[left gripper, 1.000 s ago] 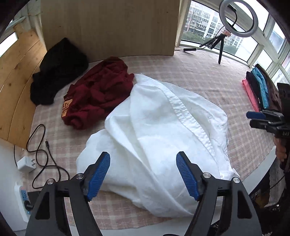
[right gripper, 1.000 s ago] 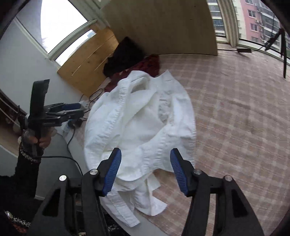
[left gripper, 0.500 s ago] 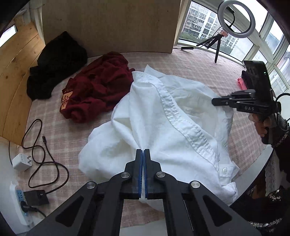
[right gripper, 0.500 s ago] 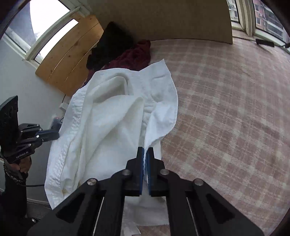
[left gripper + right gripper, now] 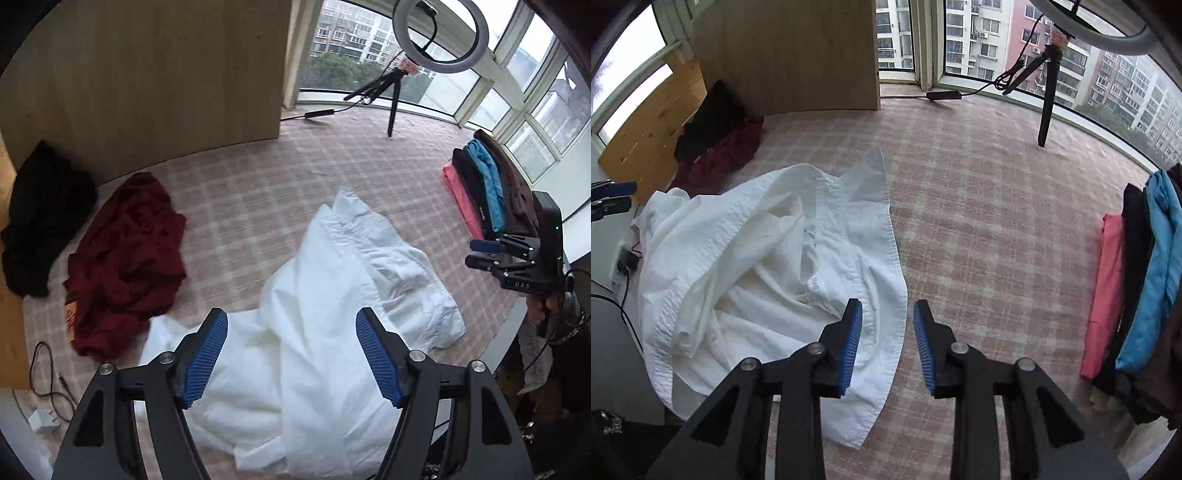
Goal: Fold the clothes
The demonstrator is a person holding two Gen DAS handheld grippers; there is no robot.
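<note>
A crumpled white shirt (image 5: 317, 332) lies on the pink plaid cloth near the front edge; it also shows in the right wrist view (image 5: 757, 280). My left gripper (image 5: 291, 356) is open and empty, hovering above the shirt's near part. My right gripper (image 5: 888, 345) is open and empty above the shirt's right hem. The right gripper also shows at the right of the left wrist view (image 5: 487, 253). The left gripper's tips show at the left edge of the right wrist view (image 5: 611, 197).
A dark red garment (image 5: 125, 258) and a black garment (image 5: 40, 218) lie at the left. A stack of folded clothes (image 5: 484, 188) sits at the right edge. A ring light on a tripod (image 5: 395, 92) stands at the back. Cables and a charger (image 5: 44, 391) lie at the front left.
Both grippers were shut on the shirt half a second ago and are now open. The shirt has dropped and lies spread lower, farther right of the red garment.
</note>
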